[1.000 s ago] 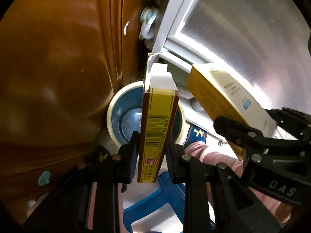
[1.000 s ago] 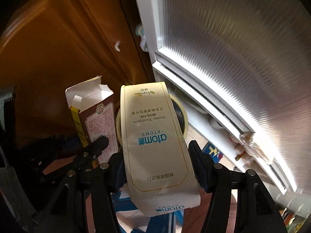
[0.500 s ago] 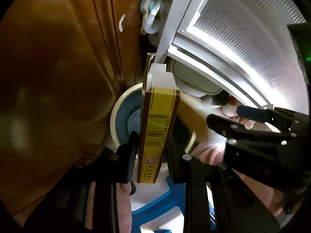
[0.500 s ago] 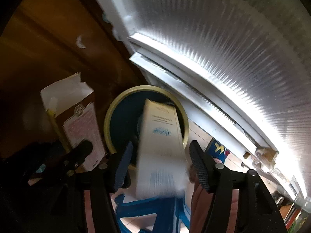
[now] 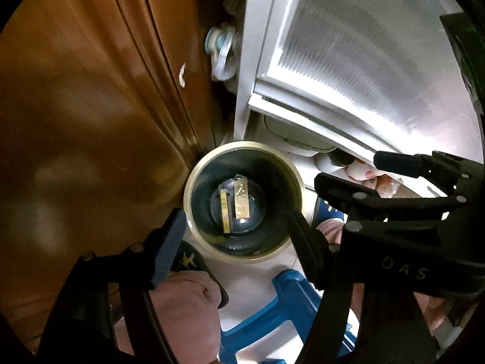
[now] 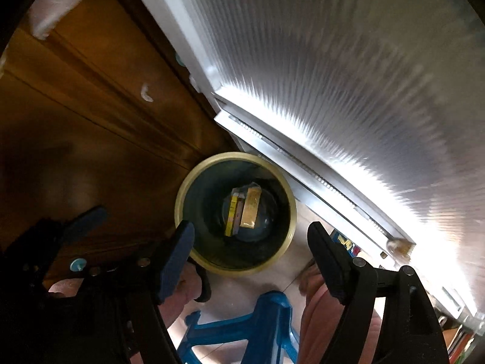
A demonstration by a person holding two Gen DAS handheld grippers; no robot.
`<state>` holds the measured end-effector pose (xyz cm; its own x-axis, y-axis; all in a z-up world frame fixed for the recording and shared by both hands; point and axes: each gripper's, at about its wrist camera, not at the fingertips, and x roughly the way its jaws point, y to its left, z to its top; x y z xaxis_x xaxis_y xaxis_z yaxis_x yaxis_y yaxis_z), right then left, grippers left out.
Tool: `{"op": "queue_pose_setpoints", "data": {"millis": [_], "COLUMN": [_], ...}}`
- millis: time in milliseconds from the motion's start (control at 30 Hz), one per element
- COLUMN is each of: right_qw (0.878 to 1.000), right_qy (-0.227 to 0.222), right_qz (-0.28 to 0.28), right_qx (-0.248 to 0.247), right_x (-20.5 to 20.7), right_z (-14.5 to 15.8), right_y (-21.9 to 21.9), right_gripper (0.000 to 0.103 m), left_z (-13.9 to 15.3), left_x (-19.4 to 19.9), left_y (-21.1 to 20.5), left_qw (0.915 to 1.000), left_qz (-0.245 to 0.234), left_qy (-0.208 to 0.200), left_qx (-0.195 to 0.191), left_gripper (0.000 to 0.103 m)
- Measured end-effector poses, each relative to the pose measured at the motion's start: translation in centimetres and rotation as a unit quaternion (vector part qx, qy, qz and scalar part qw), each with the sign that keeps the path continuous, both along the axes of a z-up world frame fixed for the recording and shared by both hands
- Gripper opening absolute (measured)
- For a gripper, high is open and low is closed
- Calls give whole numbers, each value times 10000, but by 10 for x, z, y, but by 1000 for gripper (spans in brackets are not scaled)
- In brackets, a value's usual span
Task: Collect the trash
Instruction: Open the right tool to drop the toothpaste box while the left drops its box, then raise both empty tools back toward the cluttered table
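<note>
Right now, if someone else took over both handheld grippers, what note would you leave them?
Left gripper: jaws opening, nothing between them.
Right gripper: jaws opening, nothing between them.
Both hang over the round bin, which stands on the floor between the wooden cabinet and the frosted sliding door.
Yellow carton and pale carton lie side by side at the bin's bottom.
Done: both cartons are binned.
Left: no other trash shows in these views; look around for more.

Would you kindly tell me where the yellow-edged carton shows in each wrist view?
Left wrist: yellow-edged carton at the bin's bottom, just left of centre.
Right wrist: same carton at the bin's bottom, centre.
Shared landmark: the bin's cream rim.
</note>
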<state>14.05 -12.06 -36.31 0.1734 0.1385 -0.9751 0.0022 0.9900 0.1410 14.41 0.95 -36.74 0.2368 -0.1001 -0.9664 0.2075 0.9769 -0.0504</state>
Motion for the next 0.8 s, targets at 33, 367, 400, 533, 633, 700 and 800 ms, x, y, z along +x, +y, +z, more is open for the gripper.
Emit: {"op": "queue_pose_setpoints", "data": {"millis": [33, 367, 400, 533, 633, 700, 800], "right_qw": [10000, 9982, 9979, 9954, 9918, 9881, 9806], "right_qy": [-42, -586, -646, -946, -1236, -1476, -1886], "right_qz": [2, 100, 98, 180, 306, 402, 480], "right_qx": [12, -12, 5, 8, -90, -153, -218], "right_x": [-4, -62, -67, -88, -104, -113, -128], "right_z": [7, 71, 78, 113, 137, 157, 189], "right_y": [0, -4, -5, -8, -8, -8, -7], "right_gripper": [79, 79, 79, 79, 78, 78, 78], "left_z": [3, 72, 73, 106, 128, 145, 169], "left_x": [-1, -48, -50, -71, -84, -92, -104], "left_y": [-1, 1, 2, 2, 2, 5, 9], "left_qw": [10000, 9988, 9987, 9968, 9946, 9932, 9906], "left_qz": [-11, 12, 8, -35, -56, -41, 16], "left_qy": [-31, -475, -507, -787, -1030, -1148, -1340], "left_qx": [0, -65, -61, -98, -138, -182, -269], "left_gripper": [67, 67, 67, 67, 67, 67, 67]}}
